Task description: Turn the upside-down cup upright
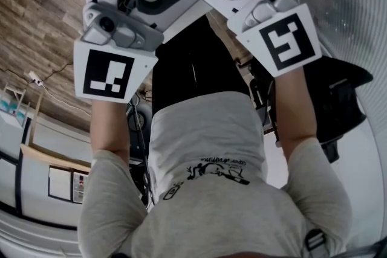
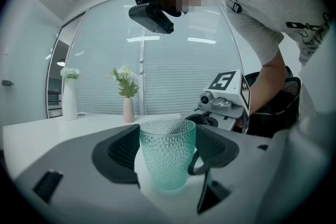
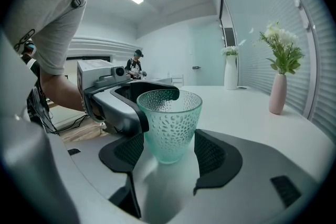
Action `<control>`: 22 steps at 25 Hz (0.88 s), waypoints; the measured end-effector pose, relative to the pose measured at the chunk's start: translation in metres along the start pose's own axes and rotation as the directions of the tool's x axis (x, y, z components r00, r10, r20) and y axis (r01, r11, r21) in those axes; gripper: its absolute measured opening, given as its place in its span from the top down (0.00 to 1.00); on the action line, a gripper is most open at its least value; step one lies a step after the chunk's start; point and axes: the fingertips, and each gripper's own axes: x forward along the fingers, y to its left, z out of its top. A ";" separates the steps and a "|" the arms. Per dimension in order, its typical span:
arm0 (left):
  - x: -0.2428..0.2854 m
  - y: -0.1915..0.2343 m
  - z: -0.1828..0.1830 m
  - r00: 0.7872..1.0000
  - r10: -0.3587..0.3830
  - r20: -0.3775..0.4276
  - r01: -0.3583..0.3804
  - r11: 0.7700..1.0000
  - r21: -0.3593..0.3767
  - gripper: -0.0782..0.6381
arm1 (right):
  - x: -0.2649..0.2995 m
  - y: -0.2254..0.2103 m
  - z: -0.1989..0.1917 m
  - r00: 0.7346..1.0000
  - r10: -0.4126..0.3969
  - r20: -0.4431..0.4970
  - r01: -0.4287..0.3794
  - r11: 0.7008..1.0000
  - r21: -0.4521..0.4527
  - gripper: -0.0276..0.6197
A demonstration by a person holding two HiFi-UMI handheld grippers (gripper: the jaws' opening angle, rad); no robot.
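Cup [image 2: 167, 150] stands mouth up on counter [image 3: 252, 113]. Left tool [image 2: 168, 165] and right tool [image 3: 168, 157] straddle it from opposite sides, jaws apart, pads just beside its walls. Flip looks done; next, back both tools off without tipping it.

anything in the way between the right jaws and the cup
Nothing visible does. The cup stands upright on the white table, directly between the right gripper jaws. The left gripper flanks it from the opposite side, not in between.
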 end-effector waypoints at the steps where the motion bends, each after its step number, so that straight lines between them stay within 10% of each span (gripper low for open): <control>1: 0.002 -0.001 0.000 1.000 0.000 0.004 0.000 1.000 0.001 0.43 | -0.001 -0.001 -0.001 1.000 0.000 0.001 0.000 1.000 0.001 0.47; 22: 0.007 -0.003 0.001 1.000 -0.020 0.019 0.021 1.000 -0.020 0.43 | -0.003 -0.003 -0.005 1.000 0.008 -0.008 -0.007 0.998 0.055 0.46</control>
